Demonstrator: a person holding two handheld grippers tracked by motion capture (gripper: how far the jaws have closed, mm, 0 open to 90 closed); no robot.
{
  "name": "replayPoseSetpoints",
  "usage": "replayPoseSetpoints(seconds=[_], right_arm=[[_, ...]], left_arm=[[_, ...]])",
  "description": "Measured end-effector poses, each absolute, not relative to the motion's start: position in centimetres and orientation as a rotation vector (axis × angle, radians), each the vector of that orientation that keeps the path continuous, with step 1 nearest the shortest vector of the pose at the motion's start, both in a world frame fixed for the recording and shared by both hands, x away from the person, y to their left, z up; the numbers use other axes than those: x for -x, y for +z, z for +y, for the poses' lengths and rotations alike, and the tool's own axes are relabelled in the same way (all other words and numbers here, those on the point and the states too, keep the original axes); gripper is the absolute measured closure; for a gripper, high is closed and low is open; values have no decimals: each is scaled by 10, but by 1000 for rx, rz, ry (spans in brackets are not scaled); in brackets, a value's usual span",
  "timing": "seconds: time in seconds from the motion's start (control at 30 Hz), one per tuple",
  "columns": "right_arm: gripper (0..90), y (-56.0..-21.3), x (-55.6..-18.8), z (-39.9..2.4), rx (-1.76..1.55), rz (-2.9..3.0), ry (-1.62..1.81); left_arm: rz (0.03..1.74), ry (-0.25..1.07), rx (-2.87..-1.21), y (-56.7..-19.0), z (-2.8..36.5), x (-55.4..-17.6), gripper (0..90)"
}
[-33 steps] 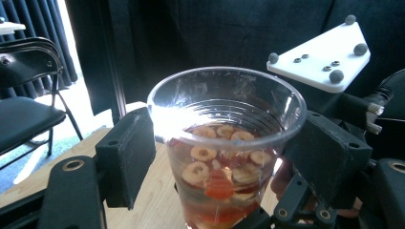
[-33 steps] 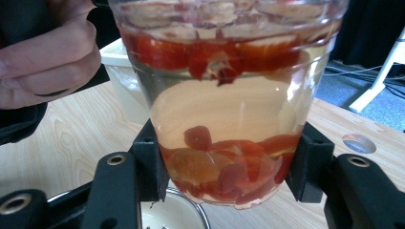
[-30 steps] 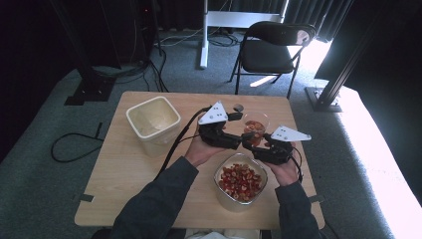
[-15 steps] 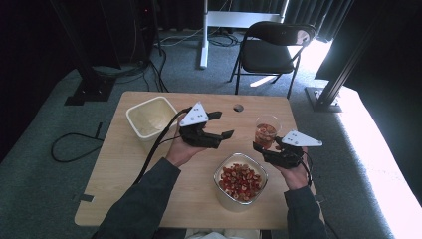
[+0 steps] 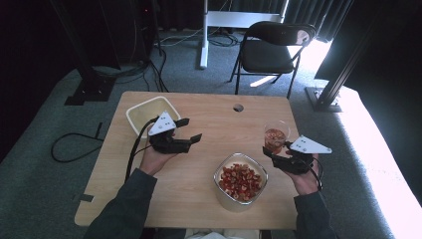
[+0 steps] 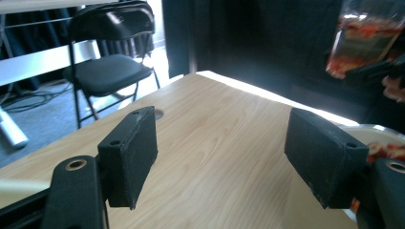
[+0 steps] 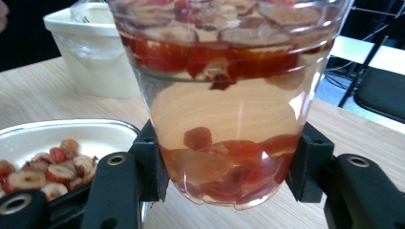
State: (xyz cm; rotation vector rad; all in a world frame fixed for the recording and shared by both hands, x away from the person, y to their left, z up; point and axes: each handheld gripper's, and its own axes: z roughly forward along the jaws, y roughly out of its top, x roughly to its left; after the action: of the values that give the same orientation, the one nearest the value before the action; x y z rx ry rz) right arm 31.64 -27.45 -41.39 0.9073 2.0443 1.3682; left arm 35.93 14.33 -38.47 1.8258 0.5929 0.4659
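Right gripper (image 5: 275, 155) clamps the upright cup (image 5: 275, 136), just right of the bowl (image 5: 241, 180); left gripper (image 5: 191, 130) released, farther left.

We count two tools (image 5: 191, 139) (image 5: 275, 155), one cup (image 5: 274, 137), one glass bowl (image 5: 241, 181), one cream tub (image 5: 149, 113), one chair (image 5: 271, 47).

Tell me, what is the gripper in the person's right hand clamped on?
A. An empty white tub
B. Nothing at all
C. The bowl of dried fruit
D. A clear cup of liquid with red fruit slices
D: in the right gripper view the right gripper has its black jaws pressed against both sides of the clear cup, which holds liquid and red slices.
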Motion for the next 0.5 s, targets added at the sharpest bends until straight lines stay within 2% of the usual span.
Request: replayPoseSetpoints(seconds=[0.13, 0.2, 0.5], right_arm=[[430, -414, -311, -280, -907, 2031, 1354], [430, -415, -308, -283, -912, 2023, 1356], [430, -423, -298, -295, -935, 2011, 1327]], left_arm=[[649, 505, -1838, -393, 157, -353, 275], [673, 513, -1833, -399, 163, -350, 305], [742, 560, -1879, -431, 177, -339, 306]])
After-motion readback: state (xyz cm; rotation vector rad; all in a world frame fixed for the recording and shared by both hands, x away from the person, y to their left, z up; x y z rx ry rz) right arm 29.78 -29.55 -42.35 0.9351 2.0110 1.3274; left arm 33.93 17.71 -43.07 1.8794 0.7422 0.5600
